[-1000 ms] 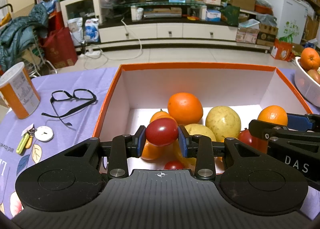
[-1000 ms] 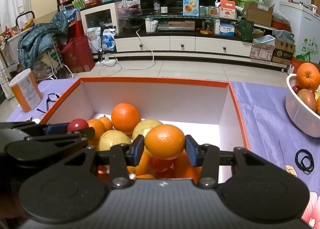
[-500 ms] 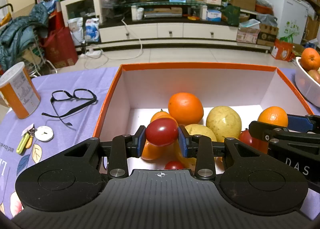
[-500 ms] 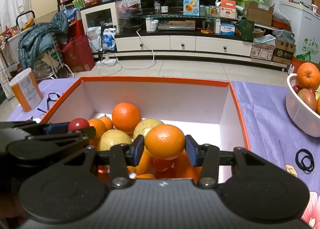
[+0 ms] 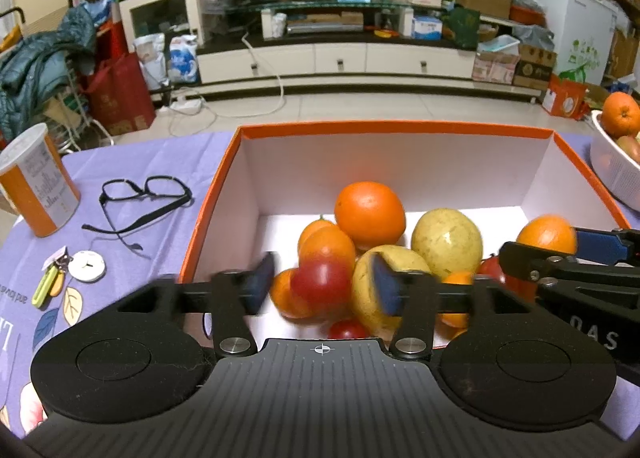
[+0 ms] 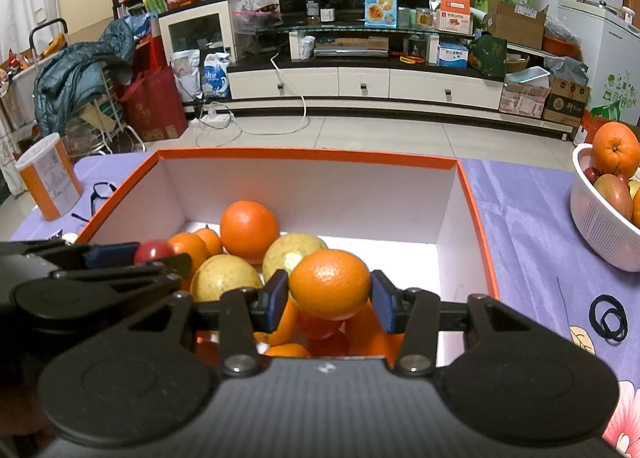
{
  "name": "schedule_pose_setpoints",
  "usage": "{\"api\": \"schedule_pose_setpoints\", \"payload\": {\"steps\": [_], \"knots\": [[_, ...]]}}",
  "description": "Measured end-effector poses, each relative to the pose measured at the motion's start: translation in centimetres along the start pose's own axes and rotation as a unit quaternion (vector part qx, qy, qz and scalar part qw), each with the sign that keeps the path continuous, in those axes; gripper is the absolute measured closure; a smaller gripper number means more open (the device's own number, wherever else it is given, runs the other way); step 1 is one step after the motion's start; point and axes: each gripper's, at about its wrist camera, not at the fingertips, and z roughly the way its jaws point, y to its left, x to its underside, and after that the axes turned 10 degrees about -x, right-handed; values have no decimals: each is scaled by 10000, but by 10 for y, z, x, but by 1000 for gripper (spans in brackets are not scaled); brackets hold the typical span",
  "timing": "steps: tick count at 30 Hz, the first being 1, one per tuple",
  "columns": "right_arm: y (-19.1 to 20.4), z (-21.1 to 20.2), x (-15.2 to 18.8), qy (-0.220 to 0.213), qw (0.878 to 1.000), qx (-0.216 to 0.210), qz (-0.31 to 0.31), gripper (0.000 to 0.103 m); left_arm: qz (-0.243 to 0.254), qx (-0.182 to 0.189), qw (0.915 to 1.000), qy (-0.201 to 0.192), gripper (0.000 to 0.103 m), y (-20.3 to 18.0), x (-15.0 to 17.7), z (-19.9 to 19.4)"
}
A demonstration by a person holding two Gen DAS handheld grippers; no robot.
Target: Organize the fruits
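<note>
An orange-rimmed white box point(image 5: 224, 193) holds several fruits: a big orange point(image 5: 370, 213), yellow-green pears point(image 5: 446, 244) and small oranges. My left gripper point(image 5: 322, 290) hangs over the box's near left corner with its pads spread apart. A red tomato point(image 5: 320, 284) is blurred between them, free of both pads. My right gripper point(image 6: 330, 296) is shut on a small orange point(image 6: 330, 282) above the box's point(image 6: 476, 217) near right part. The left gripper point(image 6: 120, 258) and the tomato point(image 6: 152, 250) also show at the left of the right wrist view.
A white basket point(image 6: 600, 230) of fruit stands right of the box. Glasses point(image 5: 144, 197), an orange can point(image 5: 36, 185), and keys with a white tag point(image 5: 86, 266) lie left of the box on the purple cloth. Black rings point(image 6: 610, 316) lie at the right.
My left gripper has opened and let go of the red tomato, which is dropping into the box. My right gripper still holds the small orange in place.
</note>
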Motion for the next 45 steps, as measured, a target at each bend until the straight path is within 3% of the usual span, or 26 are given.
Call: {"api": "schedule_pose_setpoints", "payload": {"steps": [1,4,8,15,18,21,25,34,45], "knots": [[0,-1,0,-30,10000,10,0,43,-21,-125,9999,-79,42,0,0,-3],[-3,-9,-3,-220,9997,72,1,31,-129,-166,9995,-217,31,8,-3,-10],[-9,-28,-11,-604,9981,91,122,28,-407,-14,9985,-360,28,24,-11,-24],[-15,-67,-23,-991,9947,155,225,23,-624,-234,9956,-652,21,42,-20,-59],[-13,-80,-26,-753,9967,97,295,21,-696,-225,9954,-623,20,48,-22,-73],[-3,-87,-26,-158,9995,24,286,21,-653,-155,9965,-499,20,51,-19,-84],[16,-97,-20,285,9989,291,215,21,-608,-92,9977,-288,20,53,-13,-94],[31,-111,-16,645,9941,822,275,20,-198,113,9997,-118,20,41,-11,-120],[33,-94,-5,1103,9897,908,13,20,184,-369,9991,-63,20,23,2,-112]]}}
